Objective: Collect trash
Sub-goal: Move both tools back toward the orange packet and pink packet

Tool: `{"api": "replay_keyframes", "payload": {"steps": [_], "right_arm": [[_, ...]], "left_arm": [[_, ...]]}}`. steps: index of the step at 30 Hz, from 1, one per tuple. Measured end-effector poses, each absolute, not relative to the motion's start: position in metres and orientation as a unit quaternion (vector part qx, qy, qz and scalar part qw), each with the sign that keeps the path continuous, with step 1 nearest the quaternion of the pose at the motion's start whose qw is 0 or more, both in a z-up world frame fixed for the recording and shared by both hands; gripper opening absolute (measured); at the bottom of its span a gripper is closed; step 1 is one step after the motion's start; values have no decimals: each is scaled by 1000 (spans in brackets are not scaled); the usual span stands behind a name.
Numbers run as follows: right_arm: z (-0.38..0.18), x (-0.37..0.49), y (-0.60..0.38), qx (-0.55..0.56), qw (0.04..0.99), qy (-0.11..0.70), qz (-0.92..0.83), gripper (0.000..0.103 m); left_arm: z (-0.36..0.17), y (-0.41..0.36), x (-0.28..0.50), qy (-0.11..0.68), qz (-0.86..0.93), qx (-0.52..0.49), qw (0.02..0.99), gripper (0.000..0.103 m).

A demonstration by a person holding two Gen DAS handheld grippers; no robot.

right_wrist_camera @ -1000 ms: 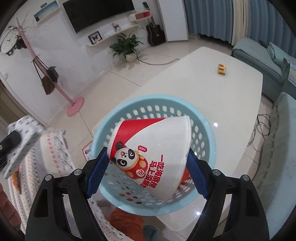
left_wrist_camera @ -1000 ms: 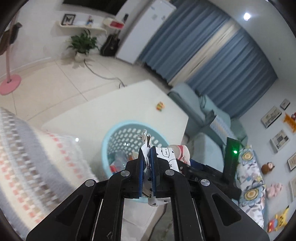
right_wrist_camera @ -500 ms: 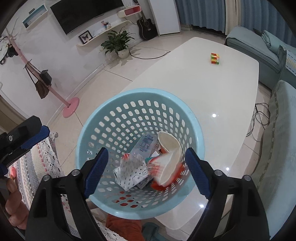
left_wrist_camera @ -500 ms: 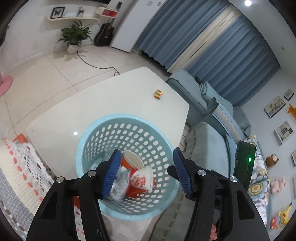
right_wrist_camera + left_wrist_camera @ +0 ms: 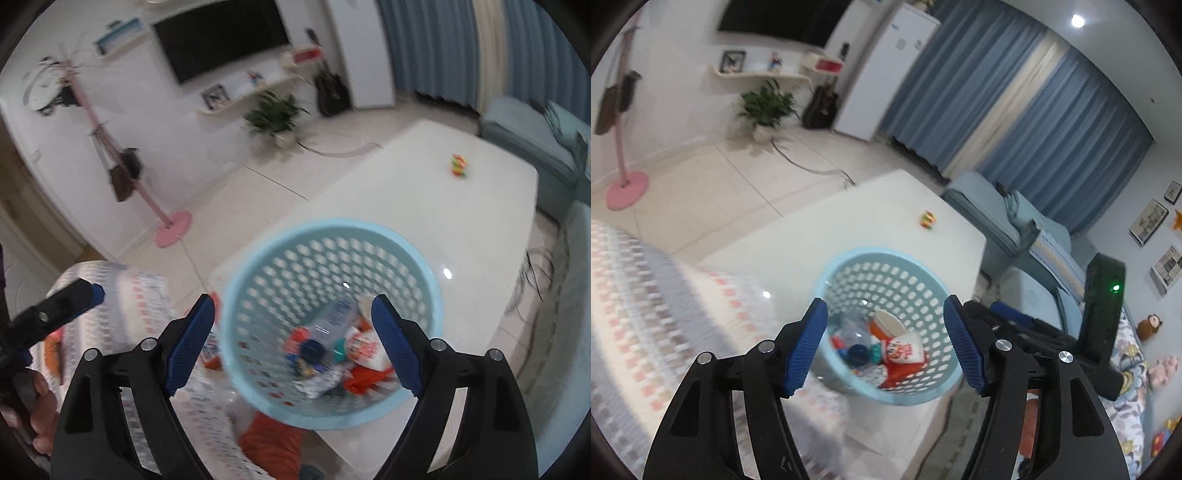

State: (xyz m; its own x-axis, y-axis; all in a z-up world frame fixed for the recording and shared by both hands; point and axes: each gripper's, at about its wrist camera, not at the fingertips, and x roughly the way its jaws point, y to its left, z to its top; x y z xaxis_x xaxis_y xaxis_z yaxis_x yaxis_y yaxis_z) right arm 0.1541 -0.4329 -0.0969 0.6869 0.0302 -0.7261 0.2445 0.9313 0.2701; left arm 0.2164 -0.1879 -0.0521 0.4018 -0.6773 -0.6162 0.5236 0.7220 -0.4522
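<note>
The trash sits in the light blue basket [image 5: 413,254], which stands near the edge of the white table [image 5: 443,206]. Inside I see a clear plastic bottle [image 5: 332,317] with a blue cap, a red and white paper cup [image 5: 365,349] lying on its side, and some crumpled wrappers, all piled on the bottom.

The left gripper [image 5: 882,345] hangs above the basket. Its jaws have just been opening and now stand apart, with nothing between them. The right gripper [image 5: 293,341] is also above the basket, its jaws wide apart and empty.

It seems the drop is finished, so the step in hand is to pull both grippers away and look for more trash. To do this well, I would lift them straight up first, so no finger catches the rim and tips the basket off the table edge. A small colourful cube [image 5: 459,165] lies far from the basket on the table; whether it counts as trash I cannot tell. A patterned cloth [image 5: 665,295] lies just beside the basket.
</note>
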Motion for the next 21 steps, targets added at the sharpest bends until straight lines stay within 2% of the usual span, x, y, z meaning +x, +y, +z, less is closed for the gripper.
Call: {"api": "replay_keyframes", "payload": {"steps": [8,16,21], "right_arm": [[-55,164,-312,93,930,354,45,82],[-49,167,-185,15,926,348,148,82],[-57,173,-132,4,911,358,206,70]], "left_arm": [[-18,-77,182,363,-260,-106,889,63],[-3,38,155,326,-152,-139,923,63],[-8,94,147,320,-102,-166,927,62]]}}
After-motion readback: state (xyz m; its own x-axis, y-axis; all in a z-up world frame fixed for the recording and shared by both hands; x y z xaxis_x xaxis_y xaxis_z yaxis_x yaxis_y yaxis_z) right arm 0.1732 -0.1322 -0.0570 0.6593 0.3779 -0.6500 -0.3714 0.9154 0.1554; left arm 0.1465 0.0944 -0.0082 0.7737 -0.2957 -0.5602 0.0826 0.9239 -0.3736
